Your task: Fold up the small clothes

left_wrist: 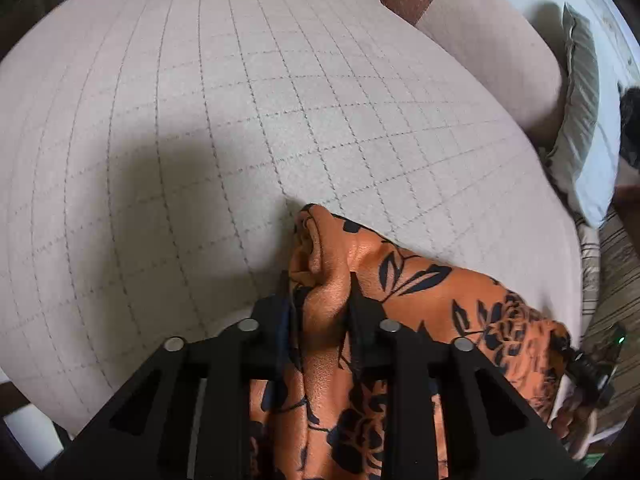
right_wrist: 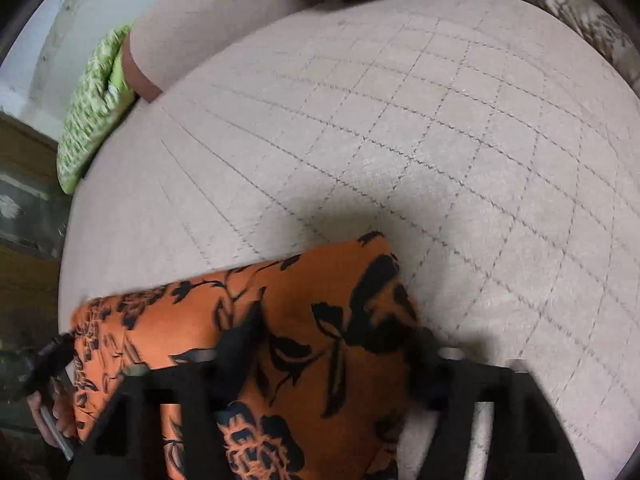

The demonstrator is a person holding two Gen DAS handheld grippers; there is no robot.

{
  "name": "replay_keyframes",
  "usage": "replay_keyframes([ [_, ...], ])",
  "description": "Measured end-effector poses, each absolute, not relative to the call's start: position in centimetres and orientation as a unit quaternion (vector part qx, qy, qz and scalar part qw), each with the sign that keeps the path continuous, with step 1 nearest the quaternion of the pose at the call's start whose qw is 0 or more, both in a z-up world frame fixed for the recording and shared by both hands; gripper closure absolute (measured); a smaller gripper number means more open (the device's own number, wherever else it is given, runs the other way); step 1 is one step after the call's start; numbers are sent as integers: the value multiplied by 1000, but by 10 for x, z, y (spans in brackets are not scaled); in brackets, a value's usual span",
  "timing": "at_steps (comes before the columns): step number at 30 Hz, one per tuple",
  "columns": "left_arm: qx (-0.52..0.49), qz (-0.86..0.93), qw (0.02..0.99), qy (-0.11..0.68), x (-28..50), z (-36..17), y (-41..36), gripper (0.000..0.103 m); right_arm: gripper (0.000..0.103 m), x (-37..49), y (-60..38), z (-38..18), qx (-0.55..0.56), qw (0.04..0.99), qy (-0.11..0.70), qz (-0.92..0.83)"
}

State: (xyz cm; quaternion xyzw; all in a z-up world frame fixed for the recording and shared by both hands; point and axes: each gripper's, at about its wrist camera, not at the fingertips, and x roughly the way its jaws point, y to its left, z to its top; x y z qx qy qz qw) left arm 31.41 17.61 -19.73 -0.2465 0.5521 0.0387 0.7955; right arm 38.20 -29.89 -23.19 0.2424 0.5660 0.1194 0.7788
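While the orange cloth (left_wrist: 420, 292) lies at the near edge of the quilted cushion (left_wrist: 200, 140), the left gripper (left_wrist: 320, 292) pinches a bunched corner. The right gripper (right_wrist: 336, 344) is blurred, its grip unclear. Beyond is bare cushion, then a green pillow (right_wrist: 92, 112).

The orange black-flowered garment (left_wrist: 420, 292) looks like thin, smooth cloth with a faint sheen. The pinkish-beige quilted bed cover (left_wrist: 240, 120) is matt, finely napped fabric. The black left tool (left_wrist: 320, 320) is matt plastic with small shiny metal studs.
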Motion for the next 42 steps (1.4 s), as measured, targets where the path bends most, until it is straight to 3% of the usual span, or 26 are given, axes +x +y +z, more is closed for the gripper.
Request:
replay_keyframes([
  [5,-252,33,807,533,306,-173,176,89,84,370,-312,-210,270,784,543,131],
  [11,-283,-5,845,454,296,-102,170,90,85,358,-329,-159,276,823,480,127],
  [17,-257,-34,863,434,349,-61,154,90,85,386,-363,-123,293,842,436,120],
  [24,-221,7,816,534,436,-132,156,84,73,447,-371,-191,249,809,525,92],
  [25,-221,9,812,540,434,-140,158,84,72,447,-375,-193,252,808,525,88],
  [27,-222,19,823,522,418,-139,171,84,57,435,-384,-184,269,817,502,93],
  [29,-229,30,831,505,395,-132,184,83,52,414,-393,-167,276,831,473,92],
  [31,-242,38,836,490,364,-124,198,73,46,380,-396,-157,290,837,451,107],
  [34,-263,44,835,481,320,-124,204,58,45,331,-389,-162,324,821,451,135],
  [42,-267,-12,791,550,281,-177,155,62,48,273,-373,-221,371,789,481,93],
])
